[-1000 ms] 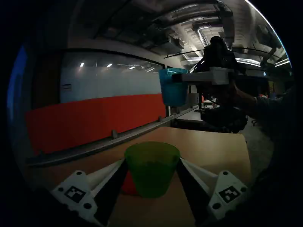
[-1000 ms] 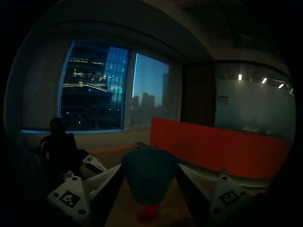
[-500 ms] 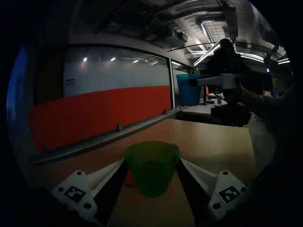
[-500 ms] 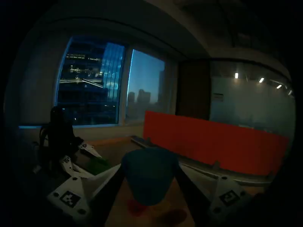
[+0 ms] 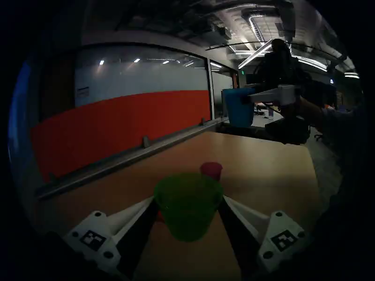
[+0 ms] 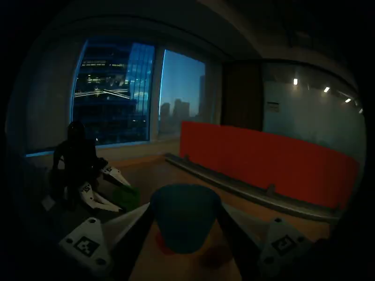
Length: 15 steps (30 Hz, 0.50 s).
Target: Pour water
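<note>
In the left gripper view, my left gripper [image 5: 187,203] is shut on an upright green cup [image 5: 189,213] just above the wooden table [image 5: 262,178]. A small red cup [image 5: 211,169] stands on the table right behind it. Farther off to the right, a hand holds my right gripper [image 5: 248,99], shut on a blue cup [image 5: 236,110] above the table's far edge. In the right gripper view, that blue cup [image 6: 185,225] sits upright between the right gripper's [image 6: 185,210] fingers. The left gripper [image 6: 105,189] with the green cup [image 6: 125,197] shows at the left.
A red partition [image 5: 117,126] with a grey rail runs along the table's left side. Below the blue cup a red shape [image 6: 161,244] lies on the table. Windows [image 6: 117,93] stand behind the left gripper. A person's sleeve [image 5: 337,126] is at the right.
The right gripper with the blue cup has moved right and lower in the left gripper view. The red cup has come into sight behind the green cup. Both cups stay held.
</note>
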Tool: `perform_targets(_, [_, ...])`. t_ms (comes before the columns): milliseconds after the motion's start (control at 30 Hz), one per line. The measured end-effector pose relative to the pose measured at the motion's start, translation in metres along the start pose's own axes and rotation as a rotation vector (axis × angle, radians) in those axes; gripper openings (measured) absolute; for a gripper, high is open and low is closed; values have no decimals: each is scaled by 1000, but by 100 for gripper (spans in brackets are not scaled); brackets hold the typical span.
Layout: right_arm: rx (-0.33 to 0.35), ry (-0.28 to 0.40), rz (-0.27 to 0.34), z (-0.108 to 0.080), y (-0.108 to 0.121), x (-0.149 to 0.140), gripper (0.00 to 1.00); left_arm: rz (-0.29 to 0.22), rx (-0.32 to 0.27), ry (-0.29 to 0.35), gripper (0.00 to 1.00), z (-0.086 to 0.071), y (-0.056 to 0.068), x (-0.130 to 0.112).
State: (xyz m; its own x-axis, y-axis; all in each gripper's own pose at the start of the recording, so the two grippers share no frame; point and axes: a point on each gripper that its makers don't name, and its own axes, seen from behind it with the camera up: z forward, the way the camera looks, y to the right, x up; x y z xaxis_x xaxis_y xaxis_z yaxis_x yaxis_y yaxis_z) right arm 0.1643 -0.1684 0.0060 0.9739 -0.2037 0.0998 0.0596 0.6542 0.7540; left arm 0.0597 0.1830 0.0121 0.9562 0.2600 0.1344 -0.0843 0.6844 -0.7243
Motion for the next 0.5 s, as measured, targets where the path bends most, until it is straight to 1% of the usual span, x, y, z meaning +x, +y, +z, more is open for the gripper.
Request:
perform_targets(233, [21, -68, -1, 5, 2, -26, 93, -2, -6, -56, 85, 9, -7, -15])
perform_targets(500, [39, -152, -4, 10, 5, -58, 93, 1, -14, -130, 85, 16, -12, -39])
